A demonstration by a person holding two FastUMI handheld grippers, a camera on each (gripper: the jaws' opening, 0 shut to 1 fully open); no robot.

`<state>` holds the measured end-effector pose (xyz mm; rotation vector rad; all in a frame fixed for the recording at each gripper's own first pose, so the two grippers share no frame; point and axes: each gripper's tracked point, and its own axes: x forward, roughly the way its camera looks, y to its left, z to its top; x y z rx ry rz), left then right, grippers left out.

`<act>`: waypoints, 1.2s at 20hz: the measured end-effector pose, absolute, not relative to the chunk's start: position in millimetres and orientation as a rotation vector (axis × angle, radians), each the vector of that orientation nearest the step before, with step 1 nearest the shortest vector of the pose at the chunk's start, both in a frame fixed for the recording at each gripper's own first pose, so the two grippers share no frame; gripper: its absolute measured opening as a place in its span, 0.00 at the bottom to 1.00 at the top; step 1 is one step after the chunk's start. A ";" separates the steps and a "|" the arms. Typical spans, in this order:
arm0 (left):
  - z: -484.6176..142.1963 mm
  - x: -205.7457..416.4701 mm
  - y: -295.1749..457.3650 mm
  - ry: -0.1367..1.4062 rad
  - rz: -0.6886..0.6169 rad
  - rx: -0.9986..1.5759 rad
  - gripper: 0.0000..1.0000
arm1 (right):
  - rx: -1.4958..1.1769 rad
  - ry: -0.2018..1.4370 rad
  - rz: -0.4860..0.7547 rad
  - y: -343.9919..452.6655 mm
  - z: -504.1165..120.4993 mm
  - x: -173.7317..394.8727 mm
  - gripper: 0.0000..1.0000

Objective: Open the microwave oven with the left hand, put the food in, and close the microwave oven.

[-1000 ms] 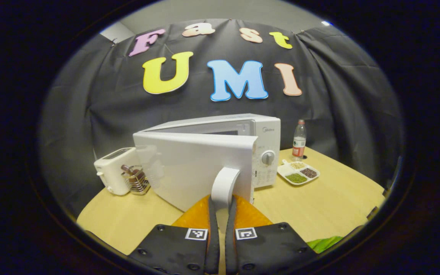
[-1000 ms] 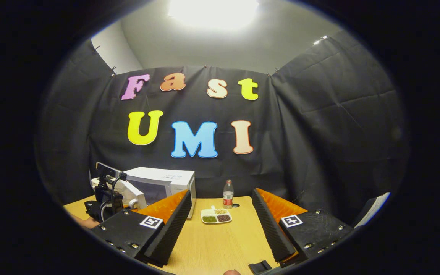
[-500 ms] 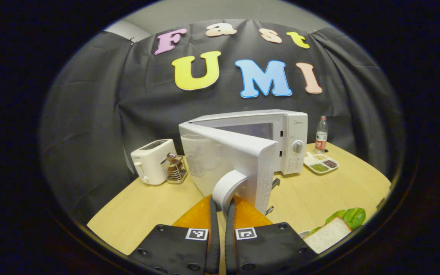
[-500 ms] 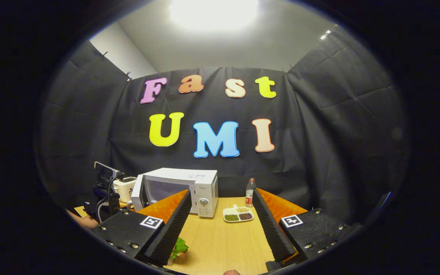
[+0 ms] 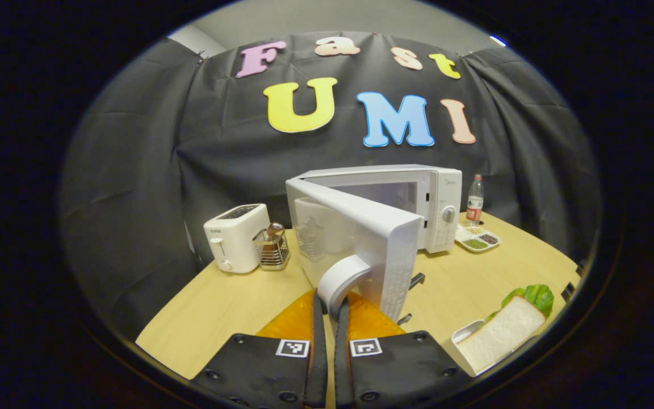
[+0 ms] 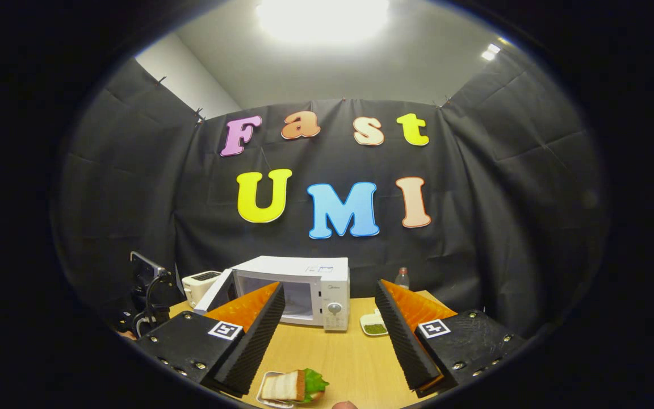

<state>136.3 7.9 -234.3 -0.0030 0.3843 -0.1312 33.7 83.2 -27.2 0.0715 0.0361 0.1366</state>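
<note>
A white microwave (image 5: 435, 199) stands at the back of the wooden table with its door (image 5: 361, 238) swung well out toward me. My left gripper (image 5: 327, 301) is shut on the door's white handle (image 5: 341, 278), both orange fingers pressing its lower end. A sandwich with lettuce (image 5: 506, 332) lies on a small white tray at the table's near right. In the right gripper view the microwave (image 6: 318, 284) shows its open cavity, and the sandwich (image 6: 288, 386) lies low between my right gripper's fingers. My right gripper (image 6: 330, 324) hangs open above the table, holding nothing.
A white toaster (image 5: 233, 236) and a wire rack (image 5: 272, 250) stand left of the microwave. Right of it sit a divided dish of beans (image 5: 477, 238) and a water bottle (image 5: 474, 200). Black cloth walls close in the table (image 5: 219, 318).
The door has swung further open with my left gripper holding its handle. The right gripper has turned left and down, bringing the microwave's cavity and the sandwich into its view.
</note>
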 end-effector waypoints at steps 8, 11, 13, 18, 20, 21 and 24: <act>-241.6 135.7 63.0 0.384 -0.170 -0.007 0.12 | 0.084 0.046 0.128 140.4 -31.7 55.0 0.96; -243.3 134.9 78.1 0.378 -0.186 -0.020 0.12 | 0.073 0.032 0.137 160.3 -27.6 60.2 0.96; -244.9 134.8 84.2 0.380 -0.195 -0.026 0.12 | 0.067 0.028 0.149 171.5 -26.6 61.7 0.96; -244.1 124.7 100.7 0.398 -0.129 -0.053 0.14 | 0.054 0.022 0.209 183.8 -20.0 60.6 0.96; -238.8 110.6 107.8 0.384 -0.088 -0.023 0.34 | 0.055 0.038 0.236 182.6 -25.4 60.4 0.97; -236.7 100.9 110.2 0.383 -0.074 -0.019 0.43 | 0.058 0.042 0.244 178.3 -26.0 60.2 0.97; -215.1 77.3 114.1 0.363 -0.024 -0.031 0.82 | 0.069 0.088 0.263 166.9 -38.2 62.6 0.96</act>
